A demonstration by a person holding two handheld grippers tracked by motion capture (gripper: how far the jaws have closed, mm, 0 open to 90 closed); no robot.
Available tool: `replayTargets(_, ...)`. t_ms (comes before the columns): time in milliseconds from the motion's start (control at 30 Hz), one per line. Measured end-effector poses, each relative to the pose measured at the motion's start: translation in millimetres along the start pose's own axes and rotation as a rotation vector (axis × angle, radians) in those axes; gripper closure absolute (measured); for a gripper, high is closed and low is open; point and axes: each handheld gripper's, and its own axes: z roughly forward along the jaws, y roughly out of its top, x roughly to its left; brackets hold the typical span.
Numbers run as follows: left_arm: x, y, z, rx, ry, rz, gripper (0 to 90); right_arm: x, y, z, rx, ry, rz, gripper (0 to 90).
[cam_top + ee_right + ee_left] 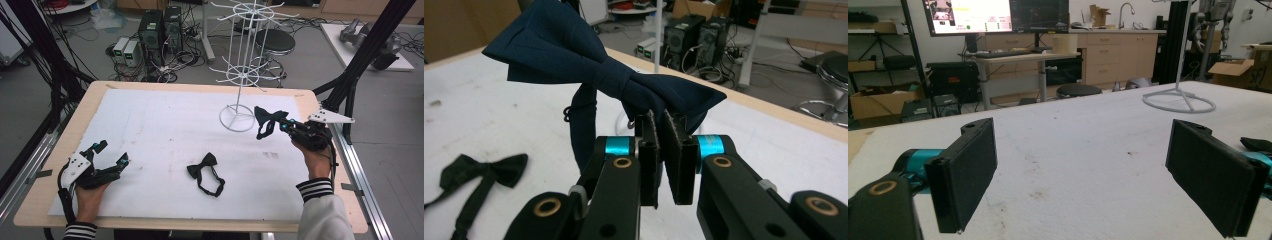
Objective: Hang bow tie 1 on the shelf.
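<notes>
right claw (pixel 663 132) is pinching a navy satin bow tie (pixel 589 60) just beside the white wire rack (pixel 243 65), strap dangling. A black bow tie (pixel 205 172) lies flat in front of the rack. Left claw (pixel 111 155) spread wide over the white bench (pixel 165 120), well away

White wire rack (pixel 239 75) stands just beside the right tool (pixel 282 125); leftward lies open.
</notes>
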Motion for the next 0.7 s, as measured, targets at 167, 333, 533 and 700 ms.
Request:
replayTargets(167, 0.0, 0.0, -0.1, 0.000, 0.000, 0.000, 13.5, -1.8, 8.0, -0.7, -0.044, -0.005, 0.021, 85.3)
replayTargets(333, 0.0, 0.0, 0.0, -0.001, 0.000, 0.000, 13.4, -0.5, 20.6, -2.0, -0.061, -0.016, 0.010, 85.3)
replayTargets(533, -0.1, 0.0, -0.1, -0.001, 0.000, 0.000, 13.5, 1.8, 36.1, -2.0, -0.081, -0.025, -0.004, 85.4)
replayTargets(700, 0.0, 0.0, 0.0, -0.001, -0.001, 0.000, 13.4, 1.8, 49.7, 4.1, -0.092, -0.041, -0.012, 85.3)
